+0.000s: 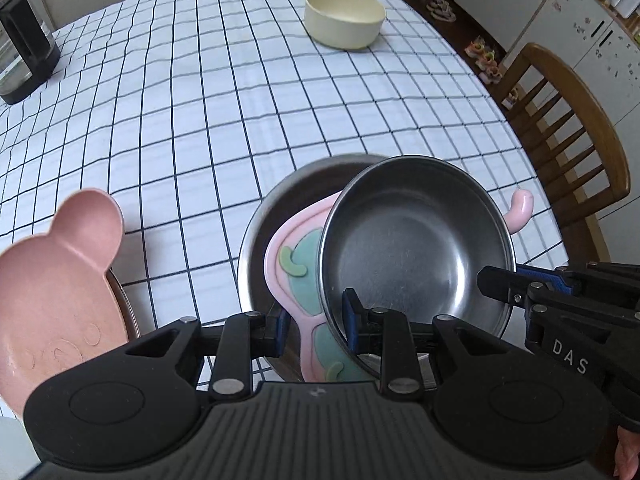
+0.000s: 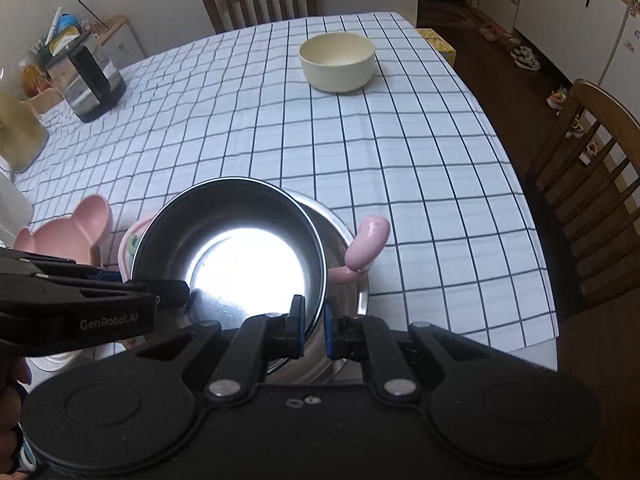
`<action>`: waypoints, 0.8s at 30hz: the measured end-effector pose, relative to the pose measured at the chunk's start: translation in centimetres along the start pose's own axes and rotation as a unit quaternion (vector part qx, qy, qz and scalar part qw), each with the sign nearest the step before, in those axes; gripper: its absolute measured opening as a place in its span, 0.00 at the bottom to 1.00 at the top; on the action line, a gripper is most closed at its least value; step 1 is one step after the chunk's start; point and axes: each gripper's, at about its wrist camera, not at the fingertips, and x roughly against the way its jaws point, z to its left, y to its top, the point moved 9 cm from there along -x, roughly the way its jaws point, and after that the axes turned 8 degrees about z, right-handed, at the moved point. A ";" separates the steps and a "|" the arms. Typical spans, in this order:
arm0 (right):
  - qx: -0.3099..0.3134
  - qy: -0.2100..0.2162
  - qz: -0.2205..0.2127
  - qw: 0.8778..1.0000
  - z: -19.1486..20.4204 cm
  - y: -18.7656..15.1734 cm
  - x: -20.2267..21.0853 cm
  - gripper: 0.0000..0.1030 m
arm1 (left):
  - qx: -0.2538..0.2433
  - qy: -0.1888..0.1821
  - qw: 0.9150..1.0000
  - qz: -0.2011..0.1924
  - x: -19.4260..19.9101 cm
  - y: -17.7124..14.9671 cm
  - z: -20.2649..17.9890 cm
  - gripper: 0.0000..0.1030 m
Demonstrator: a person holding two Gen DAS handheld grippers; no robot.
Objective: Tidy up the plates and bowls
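— Closest to us, what does the left claw (image 1: 316, 326) do?
— It is clenched on the near rim of the bowl (image 1: 416, 248), one finger inside and one outside.
— And the right claw (image 2: 314, 322)?
— It grasps the same bowl, on another part of the rim, and its jaws are almost together around the thin steel wall.
— Where is this bowl?
— It is over the big bowl (image 1: 288, 200), tilted, and it covers most of the big bowl's right side. If the two touch, I cannot tell.
— Is something inside the big bowl?
— Yes, a pink plate (image 1: 298, 224) with green shapes leans in it, and one pink end goes out over the big bowl's right rim.
— What else is on the desk (image 1: 180, 120)?
— A bear plate (image 1: 52, 264), left of the big bowl and apart from it. A cream bowl (image 1: 344, 20) stands far behind the big bowl, upright.
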 end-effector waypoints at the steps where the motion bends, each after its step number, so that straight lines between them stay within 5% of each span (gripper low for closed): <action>1: -0.001 0.001 0.002 1.000 0.0 -0.1 -0.3 0.10 | -0.001 0.002 1.000 0.004 -0.3 -0.1 0.1 0.25; 14: 0.008 -0.007 0.007 1.000 0.4 -0.8 -1.4 0.09 | -0.014 0.008 1.000 0.021 -2.0 -0.9 0.6 0.25; 24: 0.055 0.005 0.021 0.998 1.1 0.9 -0.3 0.08 | 0.049 -0.040 0.996 0.057 -0.7 -1.2 1.8 0.26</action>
